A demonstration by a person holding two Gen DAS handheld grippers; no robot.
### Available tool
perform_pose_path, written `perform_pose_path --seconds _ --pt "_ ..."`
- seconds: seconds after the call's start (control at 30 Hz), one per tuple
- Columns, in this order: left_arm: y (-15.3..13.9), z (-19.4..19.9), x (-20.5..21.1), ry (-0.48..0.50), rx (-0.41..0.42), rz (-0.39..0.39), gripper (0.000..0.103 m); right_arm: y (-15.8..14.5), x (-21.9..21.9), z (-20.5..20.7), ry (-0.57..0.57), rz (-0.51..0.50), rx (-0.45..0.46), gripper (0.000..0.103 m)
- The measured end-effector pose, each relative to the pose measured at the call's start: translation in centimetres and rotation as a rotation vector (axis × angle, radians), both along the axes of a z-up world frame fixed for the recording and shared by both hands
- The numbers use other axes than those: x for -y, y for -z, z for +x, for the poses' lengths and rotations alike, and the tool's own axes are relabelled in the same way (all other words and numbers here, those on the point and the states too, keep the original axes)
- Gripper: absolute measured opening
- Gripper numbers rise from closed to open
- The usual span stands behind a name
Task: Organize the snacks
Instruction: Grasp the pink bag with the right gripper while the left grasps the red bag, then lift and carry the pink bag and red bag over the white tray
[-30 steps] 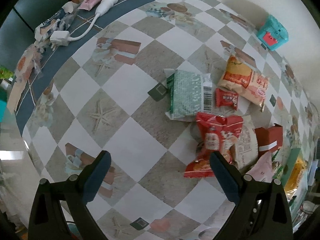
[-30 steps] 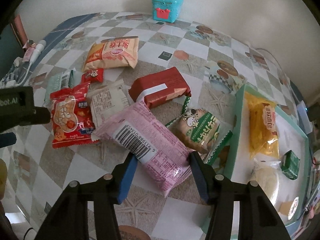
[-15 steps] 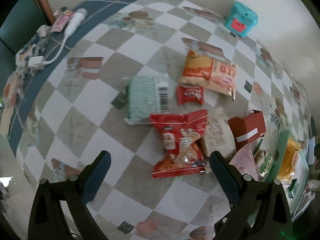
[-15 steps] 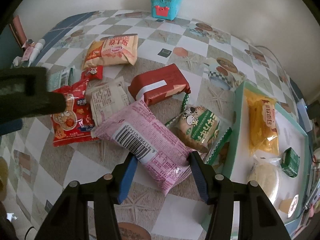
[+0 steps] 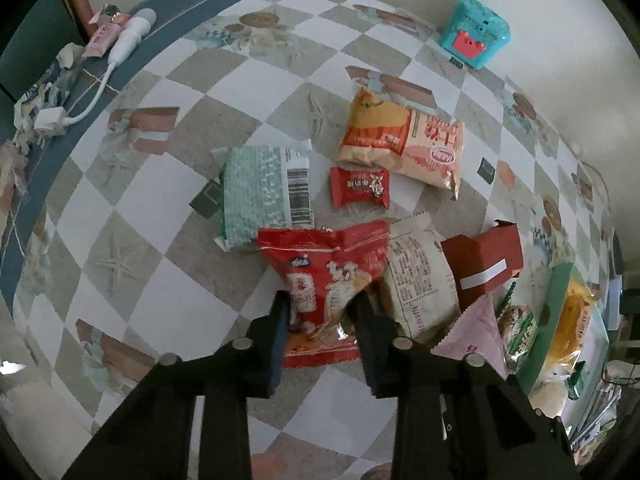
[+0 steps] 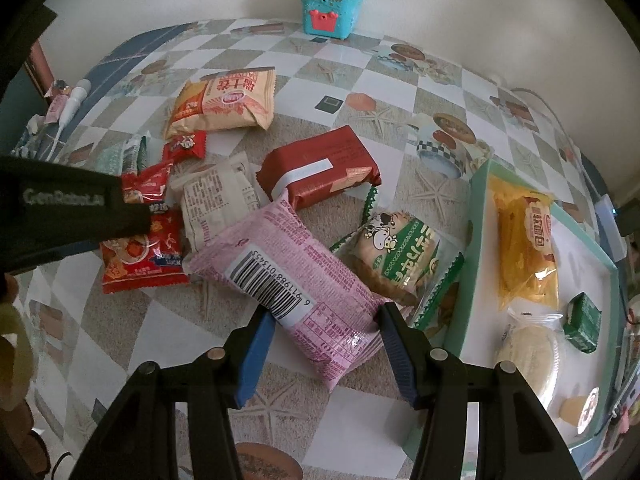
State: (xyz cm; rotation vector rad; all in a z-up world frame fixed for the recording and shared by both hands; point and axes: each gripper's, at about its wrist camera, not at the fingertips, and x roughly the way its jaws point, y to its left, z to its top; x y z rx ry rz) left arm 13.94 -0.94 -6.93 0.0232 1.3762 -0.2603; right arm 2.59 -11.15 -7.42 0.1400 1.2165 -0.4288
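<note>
Snack packs lie scattered on a checkered tablecloth. A red snack bag (image 5: 332, 264) is crumpled between the fingers of my left gripper (image 5: 320, 312), whose jaws are closing tight with the pads pressing its lower half. From the right wrist view the same bag (image 6: 144, 256) shows under the left gripper's black housing (image 6: 60, 212). My right gripper (image 6: 326, 332) is shut on a pink barcode packet (image 6: 288, 280), one pad against each long side. Beside it on the right is a green-rimmed tray (image 6: 472, 240) holding a yellow pack (image 6: 524, 240), a small green box (image 6: 582, 322) and a round bun (image 6: 528, 344).
Around the red bag lie a green-white packet (image 5: 260, 200), a small red sachet (image 5: 360, 188), an orange bag (image 5: 400, 136), a cream packet (image 5: 420, 276) and a dark red pack (image 5: 484, 264). A green cow-print pack (image 6: 400, 256) touches the tray. A teal toy box (image 5: 474, 32) stands by the wall.
My left gripper moved over the red snack bag and went from wide open to shut on it. The right gripper and the pink packet stayed put.
</note>
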Motion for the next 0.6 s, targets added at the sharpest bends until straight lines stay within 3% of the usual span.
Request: perform_pose_path --seconds 0.6 --pt "-4.2 -0.7 -1.9 -0.039 0.093 -0.028 0.030 -3.1 -0.1 -0.8 -0.004 0.033 0.086 0.047"
